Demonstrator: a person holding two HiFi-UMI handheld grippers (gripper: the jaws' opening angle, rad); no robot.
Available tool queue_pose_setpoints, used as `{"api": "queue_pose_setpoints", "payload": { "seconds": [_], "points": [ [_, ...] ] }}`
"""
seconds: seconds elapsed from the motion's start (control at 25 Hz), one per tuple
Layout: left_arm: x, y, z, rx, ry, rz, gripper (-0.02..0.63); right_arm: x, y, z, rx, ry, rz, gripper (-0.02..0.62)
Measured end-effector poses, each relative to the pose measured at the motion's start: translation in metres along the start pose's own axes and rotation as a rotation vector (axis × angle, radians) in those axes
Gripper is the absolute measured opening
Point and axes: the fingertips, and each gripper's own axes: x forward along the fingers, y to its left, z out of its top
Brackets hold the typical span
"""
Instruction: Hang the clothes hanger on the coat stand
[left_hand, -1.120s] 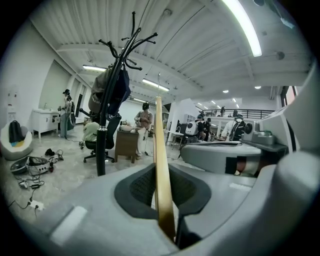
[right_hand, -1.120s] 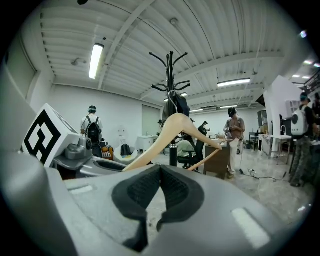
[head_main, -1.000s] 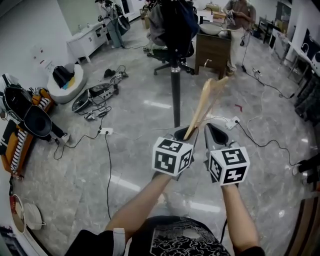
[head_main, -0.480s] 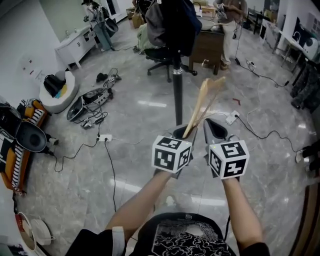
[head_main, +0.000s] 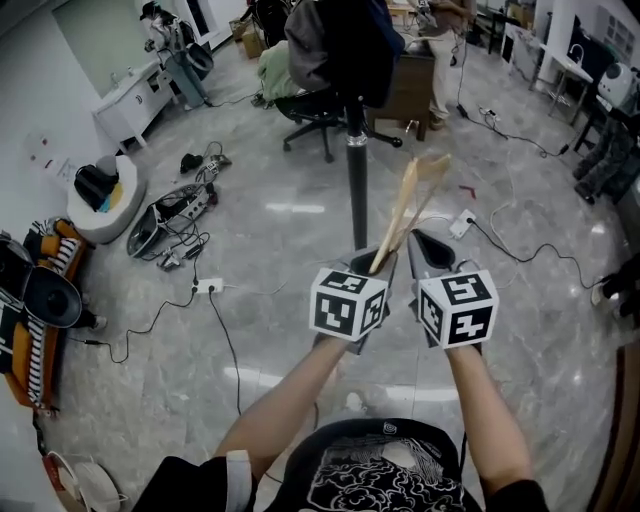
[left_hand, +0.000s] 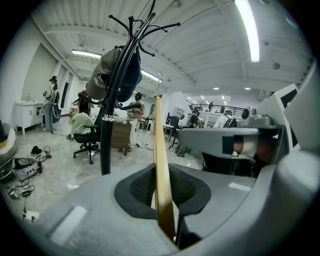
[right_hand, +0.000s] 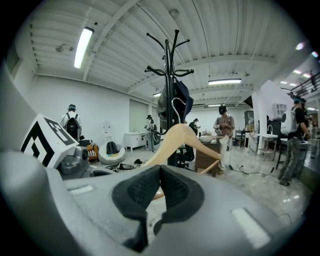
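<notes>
Both grippers sit closer to the coat stand (head_main: 356, 170) now. Left gripper (head_main: 370, 262) pinches the hanger (head_main: 405, 215) by its end, right gripper (head_main: 428, 250) is closed and empty. That skinny grip could let it swivel and miss the hooks (right_hand: 171, 70).

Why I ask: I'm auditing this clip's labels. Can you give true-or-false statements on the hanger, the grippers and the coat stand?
The left gripper is clamped on the wooden hanger. True.
The right gripper grips the hanger too. False: its jaws are together, empty.
The hanger hangs on the coat stand. False: it is held short of the stand.
Dark clothing hangs on the stand. True.
</notes>
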Motion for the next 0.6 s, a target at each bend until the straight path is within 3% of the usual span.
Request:
{"api": "queue_pose_setpoints", "payload": {
  "seconds": [0.6],
  "points": [
    [0.009,0.039,-0.009,0.009,0.031,-0.026,0.041,0.035,0.005,-0.002,0.013,0.02,-0.045,0.0]
  ]
}}
